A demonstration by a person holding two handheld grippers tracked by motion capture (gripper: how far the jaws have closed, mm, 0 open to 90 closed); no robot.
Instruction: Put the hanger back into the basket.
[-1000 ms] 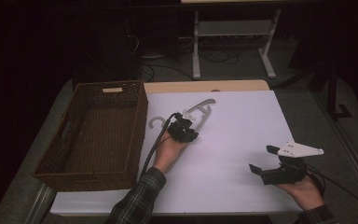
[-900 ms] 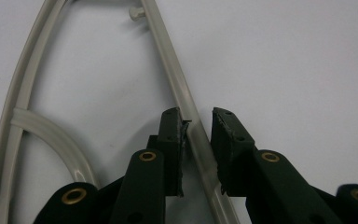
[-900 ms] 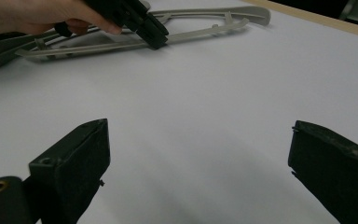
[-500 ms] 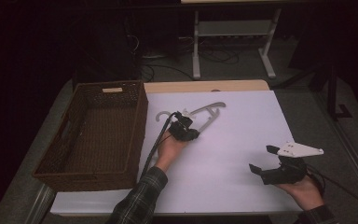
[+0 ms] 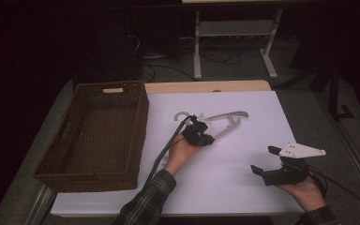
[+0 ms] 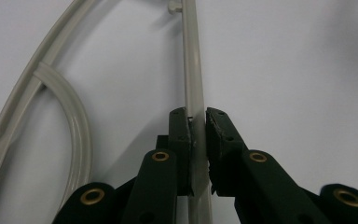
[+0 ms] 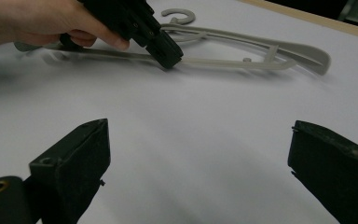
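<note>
A pale grey plastic hanger (image 5: 228,116) lies on the white sheet, its hook toward the basket. My left gripper (image 5: 209,139) is shut on the hanger's straight lower bar. The left gripper view has the bar (image 6: 192,70) pinched between the two pads of the gripper (image 6: 196,116), with the curved shoulder to the left. My right gripper (image 5: 264,159) stands open near the front right, nothing between its jaws. The right gripper view looks across the sheet between the open jaws (image 7: 200,140) at the hanger (image 7: 261,46) and the left gripper (image 7: 170,58).
A dark brown wicker basket (image 5: 110,85) stands at the left of the table, with nothing in it. The white sheet (image 5: 225,187) covers the table from the basket to its right edge. Dark floor with a white stand (image 5: 234,28) lies beyond.
The left hand and gripper have moved to the right, away from the basket, and the hanger has slid along with them. The right gripper has stayed put.
</note>
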